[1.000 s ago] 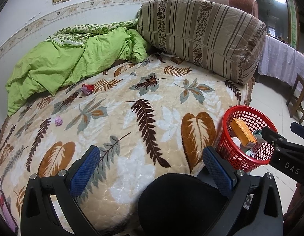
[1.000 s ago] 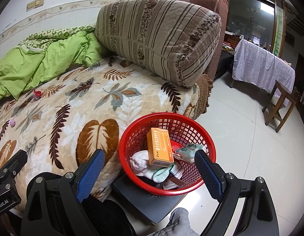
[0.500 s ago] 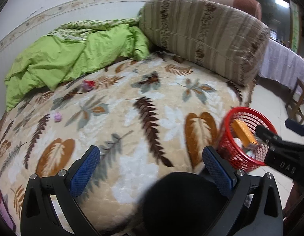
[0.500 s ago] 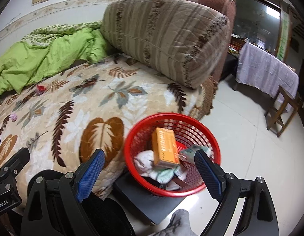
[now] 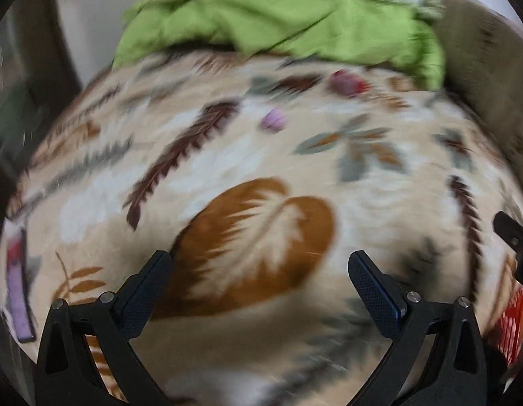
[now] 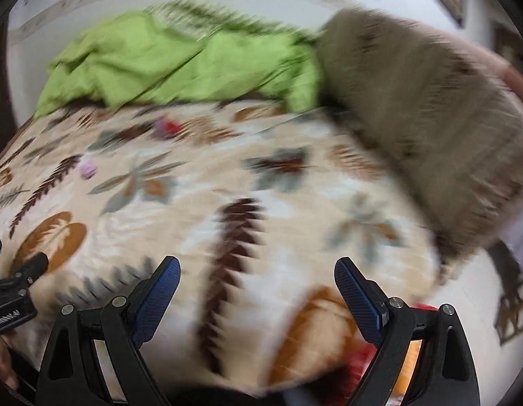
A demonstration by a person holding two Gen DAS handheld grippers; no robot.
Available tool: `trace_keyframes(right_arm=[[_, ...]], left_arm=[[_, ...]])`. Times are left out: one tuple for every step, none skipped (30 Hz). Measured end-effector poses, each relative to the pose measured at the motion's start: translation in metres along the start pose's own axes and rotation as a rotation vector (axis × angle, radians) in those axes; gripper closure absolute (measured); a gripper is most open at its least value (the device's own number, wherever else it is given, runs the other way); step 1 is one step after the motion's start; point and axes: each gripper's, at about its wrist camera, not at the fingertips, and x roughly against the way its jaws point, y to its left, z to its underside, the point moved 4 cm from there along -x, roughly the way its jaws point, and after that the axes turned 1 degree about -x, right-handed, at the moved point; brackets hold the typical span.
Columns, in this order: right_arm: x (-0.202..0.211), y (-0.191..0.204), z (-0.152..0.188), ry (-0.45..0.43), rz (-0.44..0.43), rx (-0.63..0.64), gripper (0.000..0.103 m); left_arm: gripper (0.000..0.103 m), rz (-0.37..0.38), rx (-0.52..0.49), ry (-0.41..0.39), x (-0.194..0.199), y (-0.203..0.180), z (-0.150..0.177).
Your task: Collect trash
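Left gripper [image 5: 259,264] is spread wide with nothing between its blue-padded fingers [image 5: 149,291], poised over a big brown leaf on the leaf-print blanket [image 5: 227,155]. Right gripper [image 6: 257,272] is likewise parted and empty, above a dark fern frond in the same pattern. Both pictures are heavily smeared, so fine detail is lost.

Out ahead of the left jaws, a small pink wad [image 5: 274,120] lies on the blanket, and just beyond it, apart, a red-and-purple scrap [image 5: 346,83] near the hem of the green quilt [image 5: 278,17]. The right wrist view shows the same two pieces far off to its left, pink wad [image 6: 88,168] nearer, red scrap [image 6: 167,127] farther.

Only the left view catches a purple strip [image 5: 21,301] at the blanket's left edge. It also catches a sliver of red basket [image 5: 510,321] at its lower right. The right view alone shows the full brown striped bolster [image 6: 430,128] and an orange box [image 6: 408,368] low behind its right finger.
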Motion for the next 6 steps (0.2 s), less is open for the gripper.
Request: trace_keyframes(right_arm=[[-0.020,0.013,-0.007,0.030,-0.007,0.005,0.009],[-0.033,0.023,-0.010,0.045,-0.011,0.005,0.009],[-0.050,0.034,-0.014,0.064,-0.024,0.007,0.009],[-0.067,0.044,-0.018,0.090,-0.030,0.017,0.009],[-0.085,0.055,-0.021,0.110,-0.019,0.032,0.009],[-0.096,0.061,-0.023,0.113,-0.007,0.037,0.009]], left_arm=[[0.000,-0.008,0.027,0.028,-0.013,0.010,-0.002],[0.000,-0.046,0.041,0.037,-0.023,0.017,-0.005],[0.000,-0.072,0.041,0.035,-0.029,0.021,-0.006],[0.000,-0.096,0.035,0.039,-0.038,0.025,-0.008],[0.000,-0.092,0.036,0.056,-0.048,0.027,-0.009],[0.000,-0.075,0.046,0.061,-0.053,0.029,-0.011]])
